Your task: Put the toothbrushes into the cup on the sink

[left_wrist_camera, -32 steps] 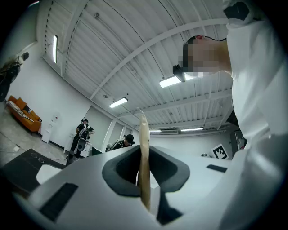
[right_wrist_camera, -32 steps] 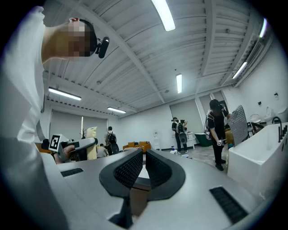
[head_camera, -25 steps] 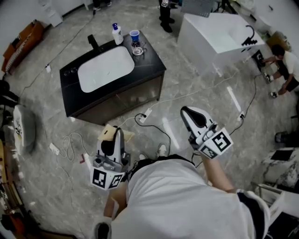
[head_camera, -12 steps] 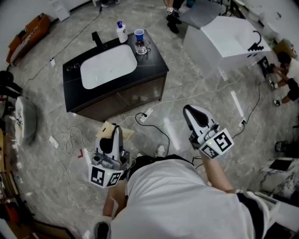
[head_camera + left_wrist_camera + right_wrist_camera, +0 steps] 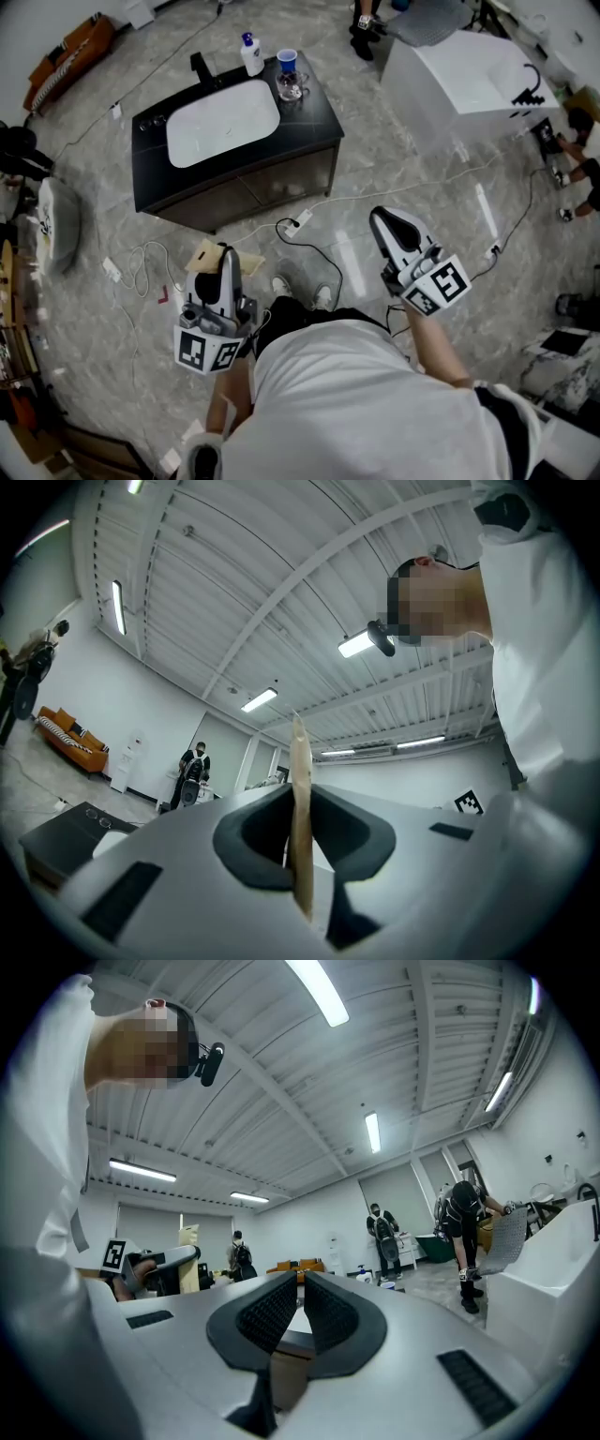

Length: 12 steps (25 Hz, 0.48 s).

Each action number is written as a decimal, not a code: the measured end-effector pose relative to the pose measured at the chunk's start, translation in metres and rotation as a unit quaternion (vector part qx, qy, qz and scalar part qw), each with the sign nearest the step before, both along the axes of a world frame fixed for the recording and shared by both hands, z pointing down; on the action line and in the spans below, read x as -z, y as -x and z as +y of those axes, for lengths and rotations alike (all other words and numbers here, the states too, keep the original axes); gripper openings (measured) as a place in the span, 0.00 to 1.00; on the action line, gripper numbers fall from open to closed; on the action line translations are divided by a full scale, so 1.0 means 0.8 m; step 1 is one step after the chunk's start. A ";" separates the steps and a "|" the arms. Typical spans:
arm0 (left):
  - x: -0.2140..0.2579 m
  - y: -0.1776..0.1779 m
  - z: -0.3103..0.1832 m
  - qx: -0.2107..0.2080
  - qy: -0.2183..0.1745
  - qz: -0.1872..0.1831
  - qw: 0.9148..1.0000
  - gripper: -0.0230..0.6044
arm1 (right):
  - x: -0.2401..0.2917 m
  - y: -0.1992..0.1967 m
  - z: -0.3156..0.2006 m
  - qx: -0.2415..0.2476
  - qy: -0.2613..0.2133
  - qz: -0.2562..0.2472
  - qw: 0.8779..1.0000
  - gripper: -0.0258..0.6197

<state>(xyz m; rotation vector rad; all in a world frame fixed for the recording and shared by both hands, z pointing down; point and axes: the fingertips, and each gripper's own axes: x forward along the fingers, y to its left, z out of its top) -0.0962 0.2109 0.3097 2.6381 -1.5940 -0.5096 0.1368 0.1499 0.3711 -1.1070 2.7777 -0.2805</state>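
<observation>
left gripper [image 5: 301,803]: clamped on a flat tan card [image 5: 299,752] (seen edge-on) | right gripper [image 5: 299,1288]: jaws together; nothing between | blue cup [image 5: 287,61]: on black vanity top [image 5: 314,117] beside white basin [image 5: 223,124], well apart from both grippers

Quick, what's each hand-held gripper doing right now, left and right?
Left hand-held gripper: closed on a thin tan card.
Right hand-held gripper: closed, nothing between its jaws.

Head view aimed steeply down from above; gripper views aimed along jaws. Black vanity with white oval basin [image 5: 314,120] shared, distant.
</observation>
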 end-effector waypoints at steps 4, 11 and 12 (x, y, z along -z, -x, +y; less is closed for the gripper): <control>0.003 -0.004 -0.002 -0.001 -0.002 -0.005 1.000 0.10 | 0.002 -0.005 0.000 -0.004 -0.008 0.002 1.000 0.12; 0.005 -0.002 -0.015 -0.013 -0.010 -0.006 1.000 0.10 | 0.001 -0.005 -0.005 -0.014 -0.010 0.001 1.000 0.12; 0.003 -0.001 -0.019 -0.015 -0.010 -0.004 1.000 0.10 | 0.000 -0.004 -0.008 -0.017 -0.010 0.002 1.000 0.12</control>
